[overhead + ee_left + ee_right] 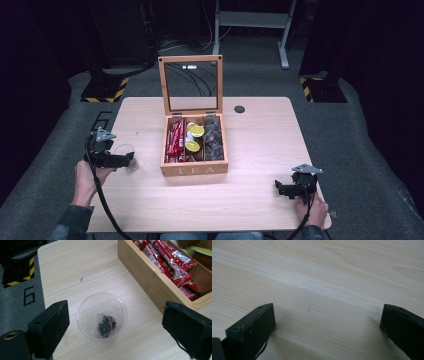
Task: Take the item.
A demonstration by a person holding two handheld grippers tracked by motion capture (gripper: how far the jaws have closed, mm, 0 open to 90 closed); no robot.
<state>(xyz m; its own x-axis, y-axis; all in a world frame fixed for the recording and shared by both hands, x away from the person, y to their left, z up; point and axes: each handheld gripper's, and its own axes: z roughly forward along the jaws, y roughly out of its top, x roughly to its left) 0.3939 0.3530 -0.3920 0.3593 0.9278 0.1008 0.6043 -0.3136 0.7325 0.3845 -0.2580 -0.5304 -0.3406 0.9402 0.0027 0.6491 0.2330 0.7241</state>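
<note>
Left gripper (pixel 115 327) jaws wide, clear cup (pixel 102 315) with 1 tea bag (pixel 106 326) between them, untouched. Closing hard could crush or tip it. Right gripper (pixel 327 327) jaws wide, nothing between.

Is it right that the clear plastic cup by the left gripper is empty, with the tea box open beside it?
Not quite: the clear plastic cup is not empty. The left gripper view shows a tea bag lying in its bottom. The tea box does stand open beside it.

High view overlooks table (pixel 260 150); gripper views face it closely
</note>
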